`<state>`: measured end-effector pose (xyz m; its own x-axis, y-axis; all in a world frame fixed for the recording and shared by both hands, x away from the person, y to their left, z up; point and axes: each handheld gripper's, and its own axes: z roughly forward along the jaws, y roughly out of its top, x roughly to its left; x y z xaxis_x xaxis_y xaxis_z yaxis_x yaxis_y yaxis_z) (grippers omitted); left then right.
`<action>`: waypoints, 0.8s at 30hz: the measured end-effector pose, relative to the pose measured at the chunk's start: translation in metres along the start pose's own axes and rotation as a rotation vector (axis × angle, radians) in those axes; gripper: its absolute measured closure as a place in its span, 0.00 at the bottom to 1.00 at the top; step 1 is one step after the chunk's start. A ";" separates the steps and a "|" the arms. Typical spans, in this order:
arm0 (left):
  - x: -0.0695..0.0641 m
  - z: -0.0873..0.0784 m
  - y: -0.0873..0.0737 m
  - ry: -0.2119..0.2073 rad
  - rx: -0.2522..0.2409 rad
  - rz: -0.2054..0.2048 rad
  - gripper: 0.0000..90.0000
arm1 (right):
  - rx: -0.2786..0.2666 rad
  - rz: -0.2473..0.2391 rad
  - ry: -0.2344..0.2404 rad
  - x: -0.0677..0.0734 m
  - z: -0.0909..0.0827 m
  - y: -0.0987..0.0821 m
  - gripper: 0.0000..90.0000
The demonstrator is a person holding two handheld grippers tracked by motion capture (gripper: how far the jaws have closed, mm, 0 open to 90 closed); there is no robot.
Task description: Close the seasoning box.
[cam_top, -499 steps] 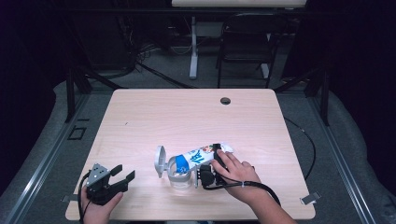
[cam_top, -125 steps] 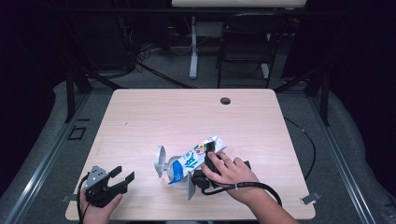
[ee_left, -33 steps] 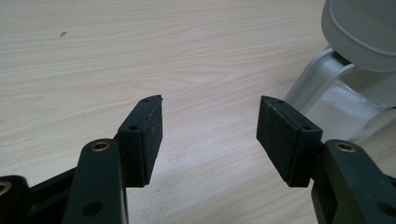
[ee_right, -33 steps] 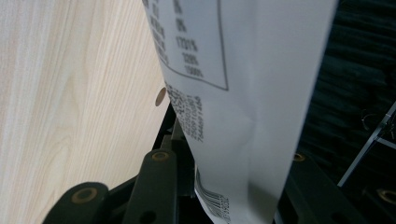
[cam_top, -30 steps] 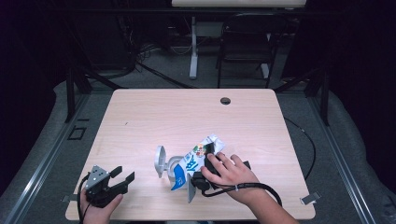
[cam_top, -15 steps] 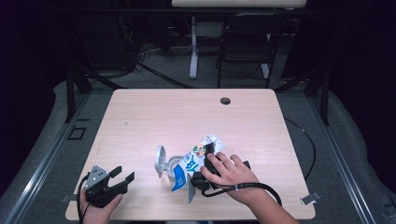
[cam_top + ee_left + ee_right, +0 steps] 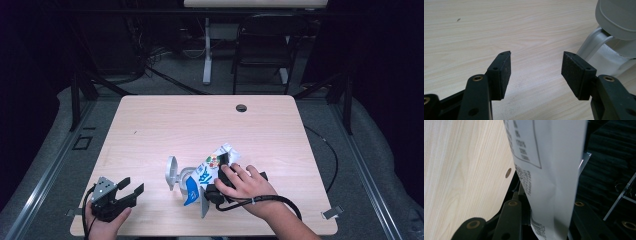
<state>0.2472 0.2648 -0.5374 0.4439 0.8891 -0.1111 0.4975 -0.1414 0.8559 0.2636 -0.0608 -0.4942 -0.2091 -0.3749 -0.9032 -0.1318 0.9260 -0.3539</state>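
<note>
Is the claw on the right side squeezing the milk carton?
Touching. In the right gripper view the carton sits squeezed between the right gripper's two black jaws, its wall creased where they press. The high view shows the same carton lifted and tilted.

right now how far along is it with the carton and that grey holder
Done: the right gripper is shut on the carton, lifted and tilted. In hand: the carton's lower end sits at the grey holder, seemingly going in or out. Left: finishing that move; the left gripper rests open on the table, apart.
</note>
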 end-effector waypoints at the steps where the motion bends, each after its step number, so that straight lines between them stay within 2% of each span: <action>1: 0.000 0.000 0.000 0.000 0.000 0.000 0.46 | -0.004 0.004 0.003 0.000 0.000 0.000 0.81; 24: -0.001 0.001 -0.001 -0.003 0.004 -0.001 0.46 | -0.016 -0.018 -0.010 0.000 -0.001 0.000 0.82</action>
<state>0.2471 0.2641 -0.5385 0.4456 0.8881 -0.1131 0.5007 -0.1425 0.8538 0.2626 -0.0607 -0.4938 -0.1967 -0.3908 -0.8992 -0.1511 0.9182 -0.3661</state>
